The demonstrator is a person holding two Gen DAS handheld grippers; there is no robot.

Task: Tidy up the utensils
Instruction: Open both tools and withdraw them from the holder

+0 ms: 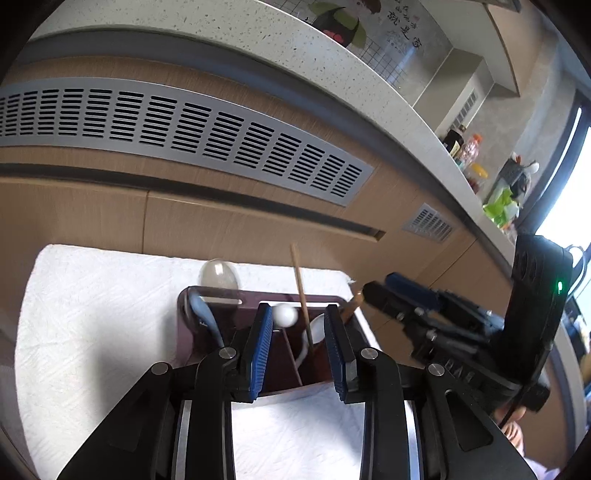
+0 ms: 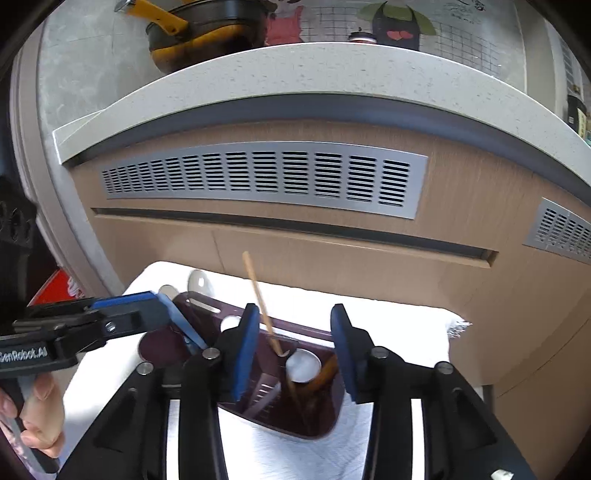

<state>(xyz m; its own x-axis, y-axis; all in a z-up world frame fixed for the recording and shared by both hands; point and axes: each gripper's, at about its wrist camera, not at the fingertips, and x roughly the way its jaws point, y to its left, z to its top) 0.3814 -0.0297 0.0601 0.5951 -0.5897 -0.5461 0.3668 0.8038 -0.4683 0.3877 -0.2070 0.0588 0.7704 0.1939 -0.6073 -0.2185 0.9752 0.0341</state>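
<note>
A dark maroon utensil holder [image 1: 221, 314] [image 2: 317, 421] stands on a white towel [image 1: 92, 314] [image 2: 399, 325]. It holds a wooden chopstick [image 1: 301, 288] [image 2: 258, 295], a white spoon [image 1: 286, 315] [image 2: 303, 365], a clear spoon [image 1: 219, 273] [image 2: 199, 282], a grey-blue handle [image 1: 208, 317] and a brown handle [image 2: 325, 373]. My left gripper [image 1: 298, 350] is open and empty, just above the holder; it also shows in the right wrist view [image 2: 147, 310]. My right gripper [image 2: 291, 354] is open and empty over the holder's right side; it also shows in the left wrist view [image 1: 380, 288].
A wood-fronted cabinet with grey vent grilles [image 1: 184, 125] [image 2: 266, 177] rises right behind the towel, under a pale speckled counter [image 1: 332, 66] [image 2: 332, 70]. Bottles [image 1: 469, 151] and a pan [image 2: 207, 29] stand on the counter. A red box [image 2: 59, 288] lies at the left.
</note>
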